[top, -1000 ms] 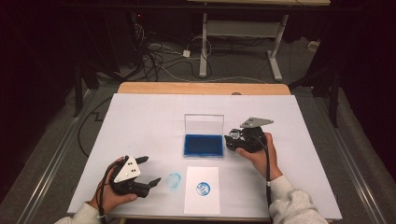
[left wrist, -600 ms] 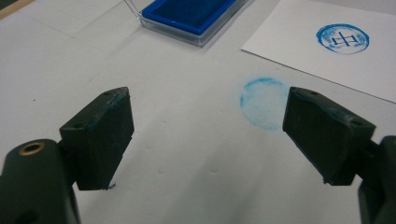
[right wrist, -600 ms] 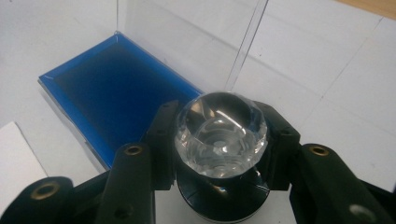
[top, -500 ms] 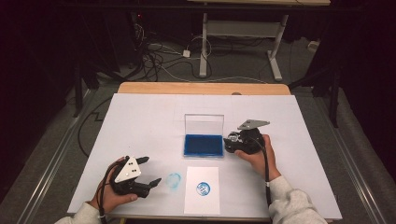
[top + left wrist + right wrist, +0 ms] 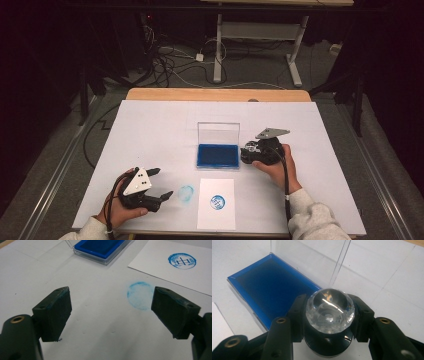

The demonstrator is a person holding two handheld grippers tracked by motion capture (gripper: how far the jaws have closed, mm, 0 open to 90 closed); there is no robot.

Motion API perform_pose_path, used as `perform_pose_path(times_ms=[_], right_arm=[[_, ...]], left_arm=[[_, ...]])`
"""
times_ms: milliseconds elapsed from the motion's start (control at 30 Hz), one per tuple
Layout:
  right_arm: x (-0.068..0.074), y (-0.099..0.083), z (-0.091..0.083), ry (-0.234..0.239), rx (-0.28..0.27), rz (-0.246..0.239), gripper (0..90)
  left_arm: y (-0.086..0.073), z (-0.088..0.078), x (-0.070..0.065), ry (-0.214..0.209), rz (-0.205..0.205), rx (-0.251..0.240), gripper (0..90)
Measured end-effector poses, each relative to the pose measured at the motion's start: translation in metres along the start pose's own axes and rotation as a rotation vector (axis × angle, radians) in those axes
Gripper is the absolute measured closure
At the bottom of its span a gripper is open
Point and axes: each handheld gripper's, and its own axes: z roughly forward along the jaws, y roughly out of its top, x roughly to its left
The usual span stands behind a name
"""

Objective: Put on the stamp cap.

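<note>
Currently, the right gripper [image 5: 248, 153] sits just beside the right edge of the ink pad [image 5: 217, 155], a blue tray with its clear lid [image 5: 218, 134] standing upright behind it. In the right gripper view, the stamp [image 5: 329, 310], a black body topped by a faceted clear knob, stands between the 2 black jaws. The jaws have just been opening slightly; the pads remain right against the sides of the stamp, and contact appears to persist. The stamp stands on the white table cover [image 5: 150, 130], close to the pad's near right corner.

The left gripper [image 5: 164, 189] rests low at the near left of the table, held in the person's left hand [image 5: 117, 210]. Its 2 jaws are spread wide with nothing between them. Just beyond its right jaw lies a faint blue ink smudge [image 5: 140, 295] on the cover.

A white paper sheet [image 5: 216, 203] lies in front of the ink pad, bearing 1 round blue stamp print [image 5: 217, 202].
</note>
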Motion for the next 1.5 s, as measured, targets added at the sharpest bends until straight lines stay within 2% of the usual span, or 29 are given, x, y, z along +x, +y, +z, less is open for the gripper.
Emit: perform_pose_path(times_ms=[267,500,833,1033,1500], right_arm=[[0.003,0.003,-0.003,-0.034,-0.006,-0.022,46.9],[0.007,0.006,-0.007,-0.077,-0.017,-0.071,41.4],[0.010,0.009,-0.011,-0.098,-0.048,-0.104,36.5],[0.014,0.011,-0.013,-0.134,-0.057,-0.123,31.8],[0.018,0.017,-0.023,-0.153,-0.141,-0.145,20.3]], left_arm=[[0.001,-0.001,0.001,0.008,-0.004,-0.010,16.6],[0.001,-0.001,0.000,0.008,-0.001,-0.003,16.6],[0.000,0.000,0.001,0.005,0.002,0.003,16.6],[0.001,0.000,0.000,0.003,0.005,0.005,16.7],[0.000,0.000,0.001,0.002,0.005,0.012,16.7]])
